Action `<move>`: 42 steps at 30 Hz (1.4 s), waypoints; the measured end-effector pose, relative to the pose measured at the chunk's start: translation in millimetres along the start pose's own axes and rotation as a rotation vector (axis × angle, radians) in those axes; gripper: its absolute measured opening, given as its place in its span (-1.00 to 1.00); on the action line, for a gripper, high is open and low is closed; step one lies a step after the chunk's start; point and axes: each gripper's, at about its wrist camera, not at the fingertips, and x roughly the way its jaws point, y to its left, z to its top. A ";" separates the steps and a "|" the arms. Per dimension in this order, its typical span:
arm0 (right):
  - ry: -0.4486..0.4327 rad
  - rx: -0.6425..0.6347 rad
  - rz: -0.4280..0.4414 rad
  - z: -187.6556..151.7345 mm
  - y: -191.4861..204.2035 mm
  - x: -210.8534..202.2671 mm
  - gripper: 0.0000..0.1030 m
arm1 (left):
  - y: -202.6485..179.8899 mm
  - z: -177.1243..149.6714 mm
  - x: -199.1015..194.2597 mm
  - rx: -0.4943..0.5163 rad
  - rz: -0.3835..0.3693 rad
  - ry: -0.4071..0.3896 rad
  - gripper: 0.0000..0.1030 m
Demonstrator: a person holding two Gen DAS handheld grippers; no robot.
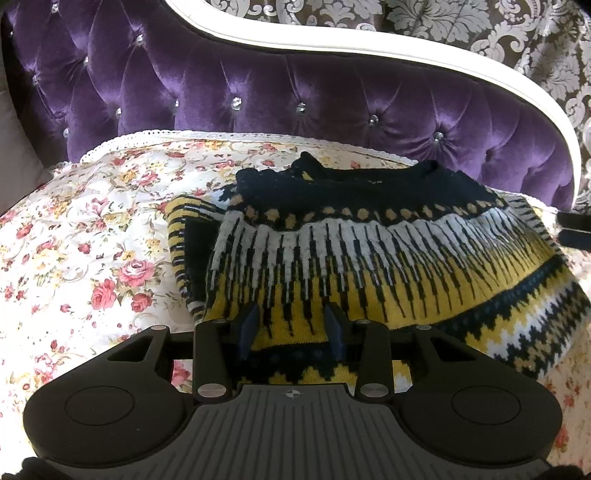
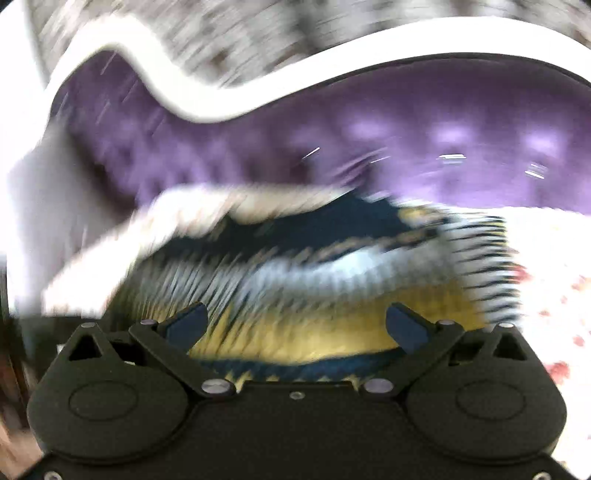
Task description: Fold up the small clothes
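Observation:
A small knitted sweater (image 1: pixel 369 258), black, white and yellow patterned, lies on a floral bedspread (image 1: pixel 92 240), with a striped sleeve (image 1: pixel 181 240) folded at its left side. My left gripper (image 1: pixel 293 325) hovers over the sweater's lower yellow band, its blue fingers (image 1: pixel 249 328) partly apart with nothing between them. The right wrist view is motion-blurred; the sweater (image 2: pixel 314 280) shows there too. My right gripper (image 2: pixel 295 325) is wide open over the sweater's yellow part. The right gripper's dark tips (image 1: pixel 576 229) show at the right edge of the left wrist view.
A purple tufted headboard (image 1: pixel 295 96) with a white frame (image 1: pixel 369 48) rises behind the bed. Patterned wallpaper (image 1: pixel 480 22) is beyond it. A grey cushion (image 1: pixel 14 155) sits at the far left.

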 end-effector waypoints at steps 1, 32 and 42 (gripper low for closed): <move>-0.029 0.075 -0.009 4.3 -17.3 -7.1 0.99 | -0.2 -0.1 0.0 0.002 0.001 -0.001 -0.26; 0.007 0.559 0.190 -13.6 -125.5 5.8 0.60 | -28.1 17.4 -33.7 -0.089 -0.113 -0.161 -0.24; 0.041 0.602 0.209 -20.5 -153.7 -15.1 0.94 | -67.4 39.3 -21.1 -0.042 -0.142 -0.084 -0.23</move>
